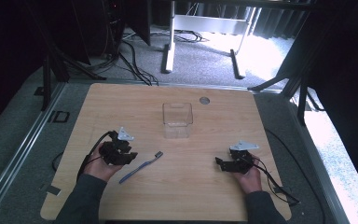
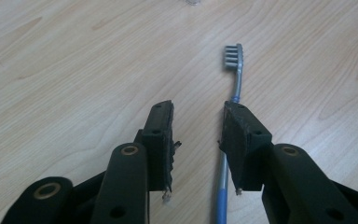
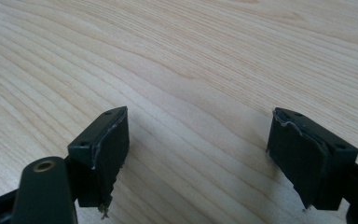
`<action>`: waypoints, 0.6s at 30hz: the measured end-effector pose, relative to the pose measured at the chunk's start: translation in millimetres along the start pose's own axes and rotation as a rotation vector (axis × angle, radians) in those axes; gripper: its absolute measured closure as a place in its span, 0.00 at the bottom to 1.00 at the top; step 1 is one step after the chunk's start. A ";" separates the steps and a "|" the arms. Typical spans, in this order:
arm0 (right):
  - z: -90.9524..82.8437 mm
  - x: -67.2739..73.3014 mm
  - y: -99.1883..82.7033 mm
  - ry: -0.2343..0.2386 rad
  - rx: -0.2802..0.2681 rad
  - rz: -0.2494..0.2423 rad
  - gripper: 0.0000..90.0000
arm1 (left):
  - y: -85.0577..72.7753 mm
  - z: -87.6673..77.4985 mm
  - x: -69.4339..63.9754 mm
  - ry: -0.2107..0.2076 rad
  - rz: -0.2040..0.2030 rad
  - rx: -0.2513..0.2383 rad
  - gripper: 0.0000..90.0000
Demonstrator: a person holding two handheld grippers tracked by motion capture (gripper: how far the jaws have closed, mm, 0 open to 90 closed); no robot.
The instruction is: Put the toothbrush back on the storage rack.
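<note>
toothbrush: we see it flat on the table (image 1: 121, 102), blue handle, grey bristle head — toothbrush (image 1: 141, 166) just right of the left gripper (image 1: 129, 157), between the two hands.
long axis: in the high view it runs diagonally, head up-right toward the clear box (image 1: 177, 120), handle tail down-left toward the person.
left gripper: jaws partly apart, nothing pinched — in the left gripper view the toothbrush (image 2: 228, 135) handle passes along the inner face of the right-hand jaw, the other jaw standing clear; left gripper (image 2: 196, 140) aligned along the handle.
right gripper: right gripper (image 3: 196, 158) spread wide over bare wood, holding nothing; seen at (image 1: 220, 163), well apart from the brush.
nearer hand: left, we judge.
next move: we reckon a slight sideways shift to centre the handle, then squeeze.
</note>
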State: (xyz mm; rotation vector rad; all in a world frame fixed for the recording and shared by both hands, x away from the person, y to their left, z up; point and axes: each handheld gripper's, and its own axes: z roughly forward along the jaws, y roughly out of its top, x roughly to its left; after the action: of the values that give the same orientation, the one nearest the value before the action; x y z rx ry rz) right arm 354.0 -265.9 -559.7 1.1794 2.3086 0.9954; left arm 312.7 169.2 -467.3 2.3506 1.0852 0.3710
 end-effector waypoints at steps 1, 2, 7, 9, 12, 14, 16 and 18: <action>0.0 0.0 0.0 0.000 0.000 0.000 0.23 | 0.4 0.2 -0.2 -0.002 0.001 0.004 0.71; 0.0 0.0 0.0 0.000 0.000 0.000 0.23 | 1.0 0.3 -0.3 -0.004 0.001 0.009 0.72; 0.0 0.1 0.0 0.000 0.000 0.001 0.23 | 3.9 1.7 -0.5 -0.011 -0.003 0.029 0.71; 0.0 0.1 0.0 0.000 0.000 0.001 0.23 | 4.7 2.4 0.0 -0.013 -0.004 0.039 0.71; 0.0 0.1 0.0 0.000 0.000 0.001 0.23 | 5.2 3.4 0.2 -0.020 -0.008 0.052 0.71; 0.0 0.1 0.0 0.000 0.000 0.001 0.23 | 5.4 4.1 0.1 -0.026 -0.006 0.060 0.72; 0.0 0.0 0.0 0.000 0.000 0.001 0.23 | 5.7 4.9 -0.1 -0.030 -0.003 0.067 0.72; 0.0 0.1 0.0 0.000 0.000 0.001 0.23 | 5.9 5.8 -0.8 -0.034 -0.002 0.072 0.72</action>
State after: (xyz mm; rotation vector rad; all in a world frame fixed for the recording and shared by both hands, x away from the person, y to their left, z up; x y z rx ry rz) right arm 353.9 -265.8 -559.7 1.1807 2.3083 0.9956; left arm 318.4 163.4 -468.8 2.4101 1.1017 0.2949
